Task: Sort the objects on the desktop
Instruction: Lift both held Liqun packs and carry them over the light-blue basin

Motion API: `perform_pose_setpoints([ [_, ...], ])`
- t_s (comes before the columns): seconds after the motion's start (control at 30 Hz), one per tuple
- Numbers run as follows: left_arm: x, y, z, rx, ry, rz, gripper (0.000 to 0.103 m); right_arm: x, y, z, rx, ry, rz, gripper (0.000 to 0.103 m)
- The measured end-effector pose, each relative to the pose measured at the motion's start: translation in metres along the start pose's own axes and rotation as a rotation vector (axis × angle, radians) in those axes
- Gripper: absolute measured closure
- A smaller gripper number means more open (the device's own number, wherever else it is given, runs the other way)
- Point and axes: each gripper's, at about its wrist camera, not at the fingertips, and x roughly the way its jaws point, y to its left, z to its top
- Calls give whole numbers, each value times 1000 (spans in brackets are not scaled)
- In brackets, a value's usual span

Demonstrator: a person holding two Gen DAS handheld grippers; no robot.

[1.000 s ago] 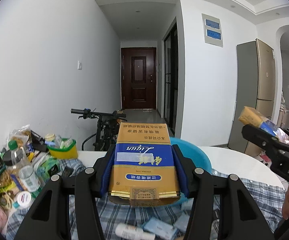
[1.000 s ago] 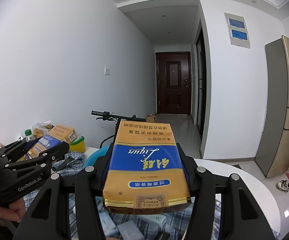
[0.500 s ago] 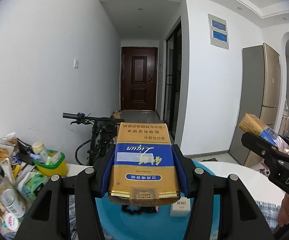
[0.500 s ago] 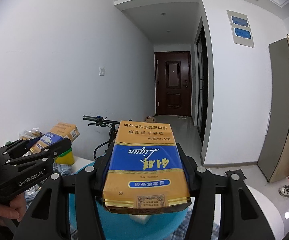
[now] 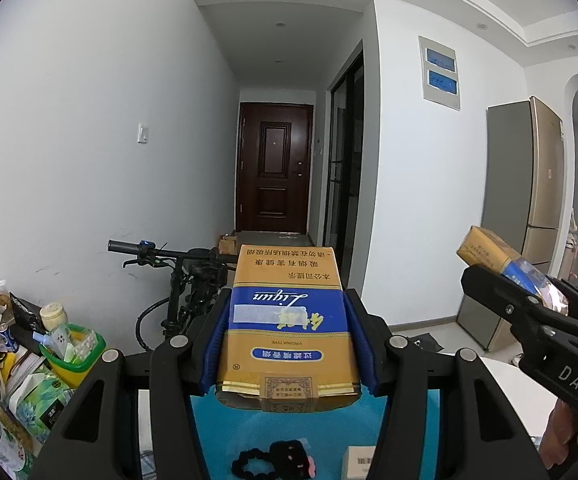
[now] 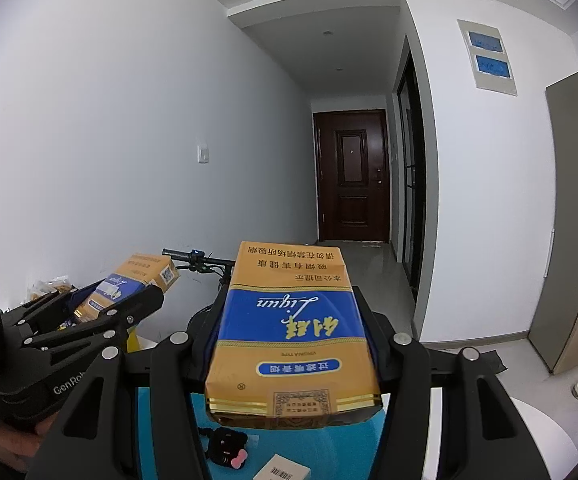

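My left gripper [image 5: 287, 304] is shut on a yellow-and-blue cigarette pack [image 5: 287, 344], held flat between its blue pads. It hangs over a blue basin [image 5: 409, 432]. My right gripper [image 6: 291, 300] is shut on a second, matching pack [image 6: 293, 344] above the same basin [image 6: 161, 420]. Each gripper shows in the other's view: the right one [image 5: 521, 292] with its pack [image 5: 489, 250] at the right edge, the left one [image 6: 117, 294] with its pack [image 6: 141, 280] at the left. A black hair tie [image 5: 253, 466], a black plush toy [image 6: 227, 446] and a small white box [image 6: 283, 470] lie in the basin.
A heap of snack bags and bottles with a green-and-yellow tub [image 5: 75, 354] crowds the table's left side. A bicycle [image 5: 177, 280] leans against the wall behind the table. White tabletop [image 5: 505, 384] shows right of the basin. A person's hand [image 5: 565, 432] grips the right tool.
Both grippers have moved forward with their packs, from over the checked cloth to above the blue basin. The clutter pile has slid left in the left wrist view. Neither grip has changed.
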Motion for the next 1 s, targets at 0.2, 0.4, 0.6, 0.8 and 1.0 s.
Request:
perform_pose_setpoints([
  [0.2,16,10,-8,-19,34,5,47,18,-5,-11,27,61,26,50],
  [0.4,20,10,-13,-11,54,10,47,21,-5,-12,23,70,20,50],
  [0.6,41,17,-20,-28,152,53,47,30,-6,-15,30,117,18,50],
  [0.8,69,14,-34,7,275,58,47,50,-15,-26,72,231,44,50],
  [1.0,107,9,-60,9,432,31,47,76,-22,-42,80,342,50,50],
])
